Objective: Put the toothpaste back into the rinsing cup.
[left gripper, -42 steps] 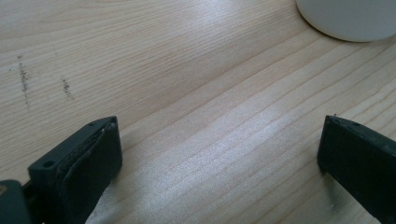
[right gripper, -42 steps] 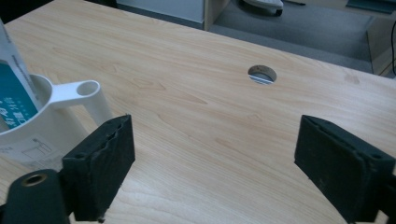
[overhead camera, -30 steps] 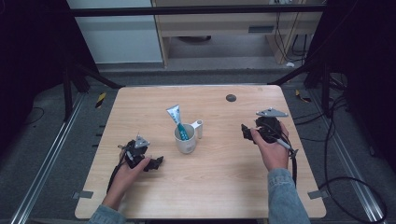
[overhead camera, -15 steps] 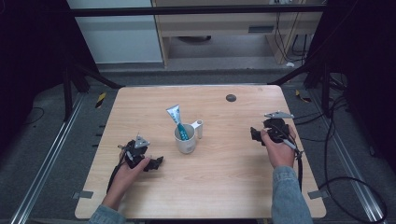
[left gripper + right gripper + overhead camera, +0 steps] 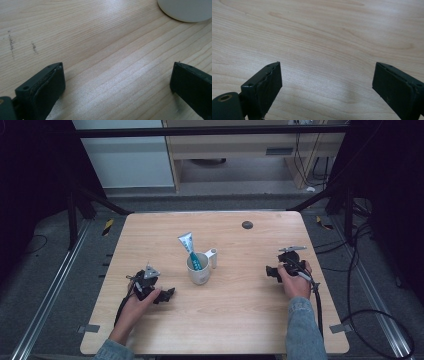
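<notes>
A white mug (image 5: 200, 269) stands near the middle of the wooden table (image 5: 235, 320), with a blue-and-white tube (image 5: 189, 249) leaning out of it. My left gripper (image 5: 167, 294) rests low on the table to the mug's left, open, with bare wood between its jaws (image 5: 117, 82); the mug's base (image 5: 185, 10) shows at the top right of the left gripper view. My right gripper (image 5: 270, 271) sits low at the table's right side, pointing left toward the mug. Its jaws have just been opening and stand wide, nothing between them (image 5: 327, 77).
A small dark round spot (image 5: 247, 225) lies near the table's far edge. Cables (image 5: 360, 315) trail off the right side onto the floor. Metal rails run along both sides, and a cabinet stands beyond the far edge.
My right hand has come down and toward the near side, settling close to the tabletop. The left hand, the mug and the tube have stayed where they were.
</notes>
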Tool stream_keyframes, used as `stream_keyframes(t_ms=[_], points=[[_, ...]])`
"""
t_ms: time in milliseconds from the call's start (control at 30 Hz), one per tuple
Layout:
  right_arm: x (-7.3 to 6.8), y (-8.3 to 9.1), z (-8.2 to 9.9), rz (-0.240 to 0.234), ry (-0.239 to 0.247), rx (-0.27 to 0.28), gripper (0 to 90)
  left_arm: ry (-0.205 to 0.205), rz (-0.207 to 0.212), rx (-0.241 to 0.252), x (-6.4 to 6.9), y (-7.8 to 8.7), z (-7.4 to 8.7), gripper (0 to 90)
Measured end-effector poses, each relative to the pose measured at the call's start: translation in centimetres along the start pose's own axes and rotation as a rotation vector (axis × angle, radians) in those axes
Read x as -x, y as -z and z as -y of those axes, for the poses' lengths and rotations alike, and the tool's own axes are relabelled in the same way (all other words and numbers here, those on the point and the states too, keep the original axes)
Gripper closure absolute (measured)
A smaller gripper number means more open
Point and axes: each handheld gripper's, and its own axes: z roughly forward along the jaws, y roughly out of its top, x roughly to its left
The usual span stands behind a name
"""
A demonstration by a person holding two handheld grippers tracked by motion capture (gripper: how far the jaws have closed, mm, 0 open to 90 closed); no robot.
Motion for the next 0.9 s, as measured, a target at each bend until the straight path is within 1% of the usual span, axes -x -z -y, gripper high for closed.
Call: stream_keyframes(t_ms=[133,300,400,600,700,767,800,833,900], points=[[-0.1,-0.7,0.5,-0.006,-0.009,-0.017,8.6,-0.002,0.002,0.0,0.0,0.0,0.0,0.0],[0.0,-1.2,0.5,0.002,-0.017,-0.009,8.1,-0.002,0.004,0.0,0.0,0.0,0.0,0.0],[-0.1,-1.5,0.6,-0.005,-0.024,-0.015,8.0,-0.003,0.004,0.0,0.0,0.0,0.0,0.0],[-0.1,-2.0,0.7,-0.003,-0.03,-0.018,7.3,-0.004,0.005,0.0,0.0,0.0,0.0,0.0],[0.0,-2.1,0.8,0.002,-0.033,-0.013,6.8,-0.004,0.005,-0.001,0.0,0.0,0.0,0.0],[0.1,-2.3,1.0,0.013,-0.044,-0.009,6.5,-0.003,0.005,0.0,0.0,0.0,0.0,0.0],[0.1,-2.4,1.0,0.011,-0.047,-0.008,6.5,-0.004,0.005,-0.001,-0.1,0.0,0.0,0.0],[0.2,-2.4,1.1,0.013,-0.057,0.001,6.5,-0.004,0.005,-0.001,-0.1,0.0,0.0,0.0],[0.2,-2.5,1.2,0.018,-0.058,0.011,6.5,-0.004,0.005,-0.001,-0.1,0.0,0.0,0.0]])
